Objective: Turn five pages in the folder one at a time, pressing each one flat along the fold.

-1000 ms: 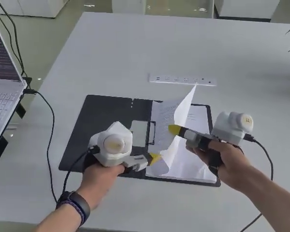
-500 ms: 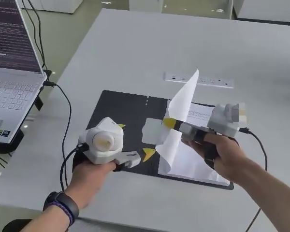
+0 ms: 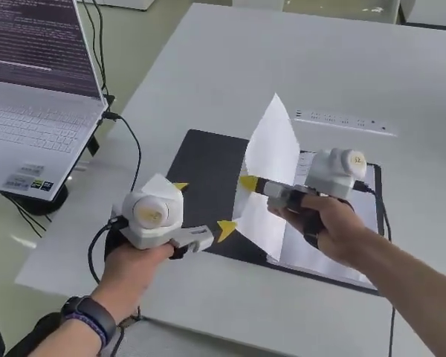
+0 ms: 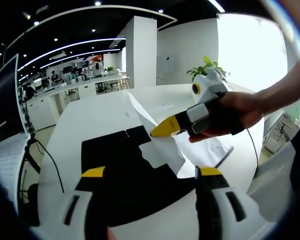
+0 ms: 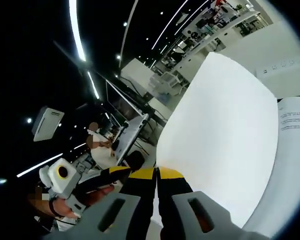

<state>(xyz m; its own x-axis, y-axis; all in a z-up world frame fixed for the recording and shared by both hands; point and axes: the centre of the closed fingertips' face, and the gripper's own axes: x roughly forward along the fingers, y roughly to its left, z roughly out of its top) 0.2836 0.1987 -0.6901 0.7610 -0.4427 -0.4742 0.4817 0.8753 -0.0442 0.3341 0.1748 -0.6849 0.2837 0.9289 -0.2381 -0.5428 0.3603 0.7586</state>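
The black folder (image 3: 207, 165) lies open on the white table (image 3: 230, 67). One white page (image 3: 271, 167) stands lifted above the fold, and my right gripper (image 3: 247, 182) is shut on its lower left edge. In the right gripper view the yellow-tipped jaws (image 5: 156, 173) pinch that page (image 5: 225, 130). Printed pages (image 3: 333, 239) lie flat on the folder's right half. My left gripper (image 3: 203, 207) hovers open at the folder's near left corner, holding nothing. In the left gripper view its jaws (image 4: 151, 172) frame the black cover (image 4: 115, 165) and the right gripper (image 4: 165, 128).
An open laptop (image 3: 37, 111) stands at the left, with a black cable (image 3: 130, 149) running along the table edge. A white power strip (image 3: 342, 119) lies beyond the folder. A potted plant (image 4: 207, 67) is at the far side.
The right gripper has swung the held page up and leftward over the fold. The left gripper has drawn back toward the folder's near left corner. The head camera shifted left.
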